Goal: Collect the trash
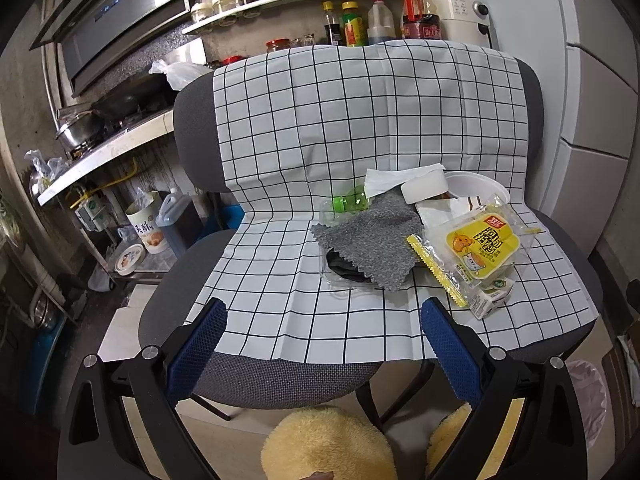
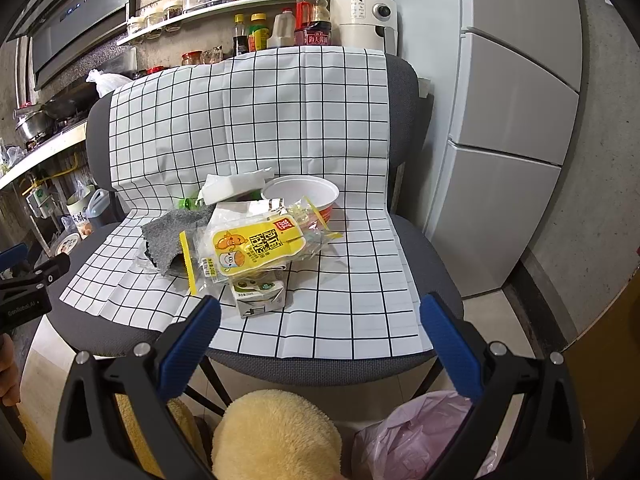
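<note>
Both wrist cams face chair (image 1: 192,120) w/ trash pile (image 2: 256,240), near.

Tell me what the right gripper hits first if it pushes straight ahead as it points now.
Probably the small milk carton at the pile's near edge; the open right gripper faces slightly right of it, so depth is uncertain.

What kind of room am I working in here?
Most likely a small home kitchen: a stove with pots under a range hood, shelves of sauce bottles and jars, and a fridge beside the chair holding the trash.
</note>
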Motion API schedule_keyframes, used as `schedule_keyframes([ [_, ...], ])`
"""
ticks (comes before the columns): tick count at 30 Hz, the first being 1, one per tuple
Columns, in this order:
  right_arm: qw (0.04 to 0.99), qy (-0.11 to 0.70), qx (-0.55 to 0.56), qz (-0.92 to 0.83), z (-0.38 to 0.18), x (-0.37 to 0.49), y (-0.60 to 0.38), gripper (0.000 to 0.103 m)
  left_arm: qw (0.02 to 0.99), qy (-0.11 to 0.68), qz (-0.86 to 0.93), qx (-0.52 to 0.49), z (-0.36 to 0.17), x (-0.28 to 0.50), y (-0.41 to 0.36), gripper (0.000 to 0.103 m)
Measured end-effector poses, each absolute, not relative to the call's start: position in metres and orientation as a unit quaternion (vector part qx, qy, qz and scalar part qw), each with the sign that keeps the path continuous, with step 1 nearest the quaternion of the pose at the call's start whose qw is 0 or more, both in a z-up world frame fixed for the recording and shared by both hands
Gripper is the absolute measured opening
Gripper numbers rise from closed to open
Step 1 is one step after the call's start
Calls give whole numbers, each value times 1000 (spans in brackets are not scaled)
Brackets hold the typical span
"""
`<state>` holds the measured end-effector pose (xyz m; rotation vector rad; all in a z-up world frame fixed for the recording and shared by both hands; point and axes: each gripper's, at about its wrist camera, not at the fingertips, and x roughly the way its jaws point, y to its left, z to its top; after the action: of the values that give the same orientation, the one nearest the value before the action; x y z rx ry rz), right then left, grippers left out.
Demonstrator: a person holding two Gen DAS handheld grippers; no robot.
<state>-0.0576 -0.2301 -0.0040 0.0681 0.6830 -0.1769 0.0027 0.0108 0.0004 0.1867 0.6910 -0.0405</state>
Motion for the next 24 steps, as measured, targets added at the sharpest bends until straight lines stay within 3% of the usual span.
schedule_keyframes([
  [24,938,335,35,-87,-2,-57,-232,97,936,339,-14,91,0,4,12,96],
])
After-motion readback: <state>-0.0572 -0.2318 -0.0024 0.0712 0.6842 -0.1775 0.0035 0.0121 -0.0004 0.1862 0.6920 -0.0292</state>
